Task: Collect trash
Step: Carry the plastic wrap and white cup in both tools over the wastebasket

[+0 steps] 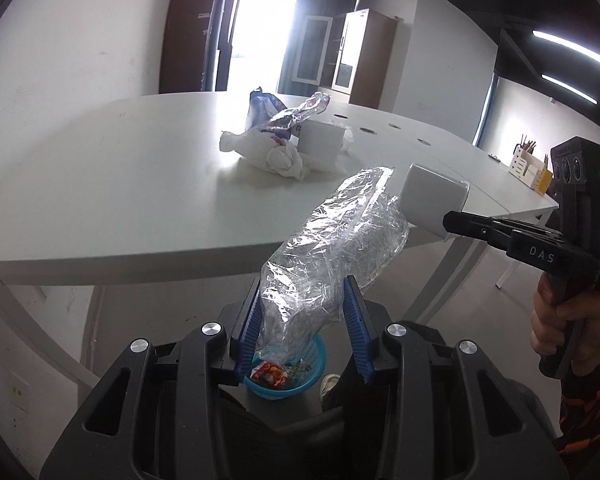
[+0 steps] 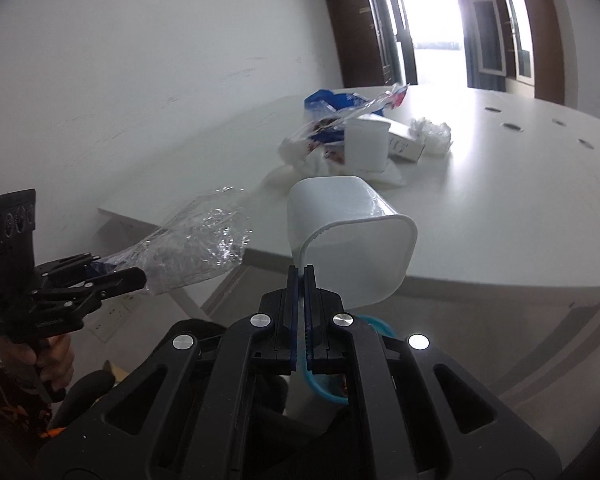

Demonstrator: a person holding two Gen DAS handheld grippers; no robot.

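My left gripper (image 1: pixel 304 300) is shut on a crumpled clear plastic wrapper (image 1: pixel 336 248), held in the air in front of the white table (image 1: pixel 120 184). Seen from the right wrist, the same wrapper (image 2: pixel 196 248) sticks out of the left gripper (image 2: pixel 140 276) at the left. My right gripper (image 2: pixel 302 276) is shut on the rim of a white plastic cup (image 2: pixel 352 236), tilted with its mouth toward me; the cup (image 1: pixel 432 200) shows in the left wrist view too. Below both grippers stands a blue bin (image 1: pixel 288 376) with colourful wrappers inside.
More trash lies in a pile on the table: a blue snack bag (image 2: pixel 332 104), white crumpled paper (image 1: pixel 280 156), a white cup (image 2: pixel 366 144), a small box (image 2: pixel 406 142) and a plastic wad (image 2: pixel 432 132). A desk organiser (image 1: pixel 528 168) stands far right. A hand (image 1: pixel 564 328) grips the right tool.
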